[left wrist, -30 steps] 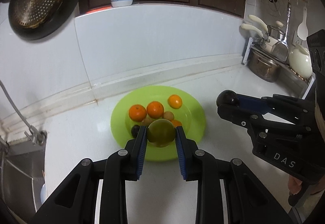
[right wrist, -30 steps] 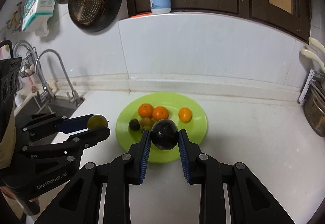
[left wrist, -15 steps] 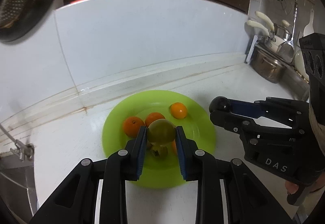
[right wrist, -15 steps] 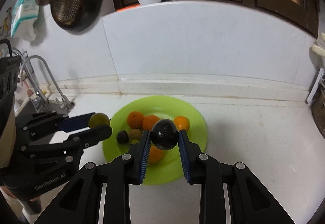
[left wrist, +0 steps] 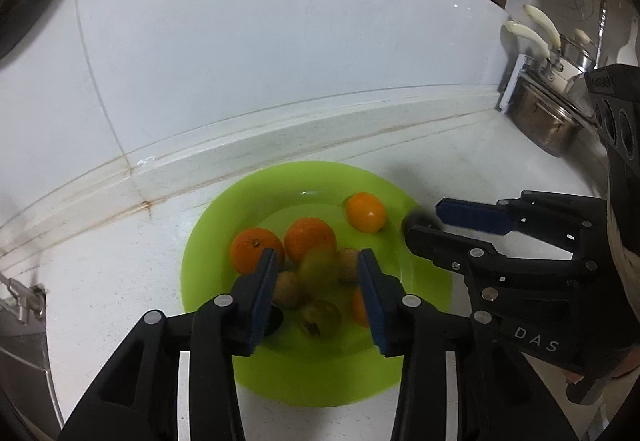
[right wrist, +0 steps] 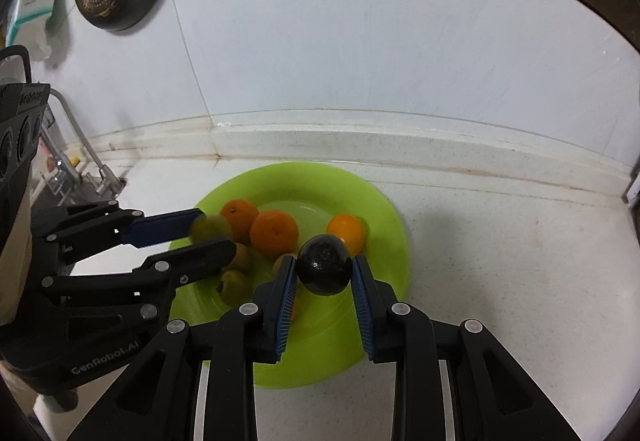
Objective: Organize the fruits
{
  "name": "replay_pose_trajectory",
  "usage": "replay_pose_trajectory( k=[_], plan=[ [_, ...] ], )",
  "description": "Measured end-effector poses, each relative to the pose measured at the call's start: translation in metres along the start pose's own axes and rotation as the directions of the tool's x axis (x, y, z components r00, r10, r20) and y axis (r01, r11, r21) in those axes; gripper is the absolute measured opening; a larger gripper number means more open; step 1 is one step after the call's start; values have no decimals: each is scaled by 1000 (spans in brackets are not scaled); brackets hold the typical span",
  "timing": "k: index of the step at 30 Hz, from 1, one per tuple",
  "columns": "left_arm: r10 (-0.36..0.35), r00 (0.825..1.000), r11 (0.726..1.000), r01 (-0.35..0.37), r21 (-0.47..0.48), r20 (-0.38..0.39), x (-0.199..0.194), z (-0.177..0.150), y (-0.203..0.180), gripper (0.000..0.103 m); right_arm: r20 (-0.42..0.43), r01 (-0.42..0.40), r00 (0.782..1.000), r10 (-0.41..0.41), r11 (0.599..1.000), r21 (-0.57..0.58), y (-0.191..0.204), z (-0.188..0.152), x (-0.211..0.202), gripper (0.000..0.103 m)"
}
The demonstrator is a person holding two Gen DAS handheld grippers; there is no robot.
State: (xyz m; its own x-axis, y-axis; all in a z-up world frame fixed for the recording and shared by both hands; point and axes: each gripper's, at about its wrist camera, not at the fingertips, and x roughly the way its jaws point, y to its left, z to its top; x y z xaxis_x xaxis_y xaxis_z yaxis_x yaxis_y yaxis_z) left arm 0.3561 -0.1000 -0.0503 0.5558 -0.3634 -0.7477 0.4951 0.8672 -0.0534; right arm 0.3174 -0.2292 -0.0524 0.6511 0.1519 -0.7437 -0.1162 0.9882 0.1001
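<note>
**Counter** (left wrist: 100, 281): pale stone worktop, beneath and ahead of both tongs. It carries the plate.

**Plate** (left wrist: 192, 261): lime green, round and shallow. It lies directly under the tips of both tongs and holds the fruit heap.

**Left tongs** (left wrist: 318, 255): point steeply down over the near middle of the plate. The jaws have just been opening and stand narrowly apart. The green fruit is between them, but the pads no longer press on it.

**Right tongs** (right wrist: 323, 261): just beside the left pair, on its right, over the plate's near right part. They are clamped on the dark fruit.

**Green fruit** (left wrist: 318, 267): round and motion-blurred, loose between the left pads above the heap. It looks to be dropping free.

**Dark fruit** (right wrist: 325, 269): near-black, glossy and roundish, with no marked long axis. It is pinched at the right tongs' tips. The plate lies straight below it, and the heap sits just to its left and beyond. The right hand already holds it, so the next move is judged to be a short lowering and release. It may roll towards the rim.

**Oranges** (left wrist: 256, 249): three, just beyond the left tongs' tips. The one furthest right stands a little apart.

**Small brownish fruits** (left wrist: 288, 289): a few, under and between the left fingers.
</note>
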Motion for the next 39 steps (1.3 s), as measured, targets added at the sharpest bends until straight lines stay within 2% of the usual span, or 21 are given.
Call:
replay_pose_trajectory(
  k=[2,9,14,18,21,24,28,31,39],
  plan=[
    [17,1000,1000,-17,-11,-3,-2,-2,3,41,1,1,1000,-1,1000,7,-2,0,1,40],
    [113,993,994,-113,-16,28,-29,-21,10,43,22,32,999,-33,999,27,0,-12,-9,41],
    [143,987,990,-143,1,72,-56,-32,6,46,65,62,996,-67,996,70,9,-29,-33,41],
    [148,982,989,-150,6,116,-82,-39,2,56,102,80,991,-91,991,112,19,-41,-57,41],
    [151,978,988,-153,3,141,-99,-46,-4,58,132,104,984,-121,987,125,28,-49,-78,47],
    [155,975,988,-155,-13,157,-117,-55,-12,65,156,119,978,-138,985,128,33,-57,-96,48],
    [166,970,986,-162,-39,179,-138,-66,-26,69,185,117,973,-140,985,129,34,-67,-124,48],
    [175,966,984,-164,-70,192,-154,-77,-36,72,205,124,968,-145,986,110,37,-74,-141,54],
    [220,952,974,-200,-109,215,-198,-108,-68,76,231,99,967,-110,993,58,41,-103,-182,54]
  ],
)
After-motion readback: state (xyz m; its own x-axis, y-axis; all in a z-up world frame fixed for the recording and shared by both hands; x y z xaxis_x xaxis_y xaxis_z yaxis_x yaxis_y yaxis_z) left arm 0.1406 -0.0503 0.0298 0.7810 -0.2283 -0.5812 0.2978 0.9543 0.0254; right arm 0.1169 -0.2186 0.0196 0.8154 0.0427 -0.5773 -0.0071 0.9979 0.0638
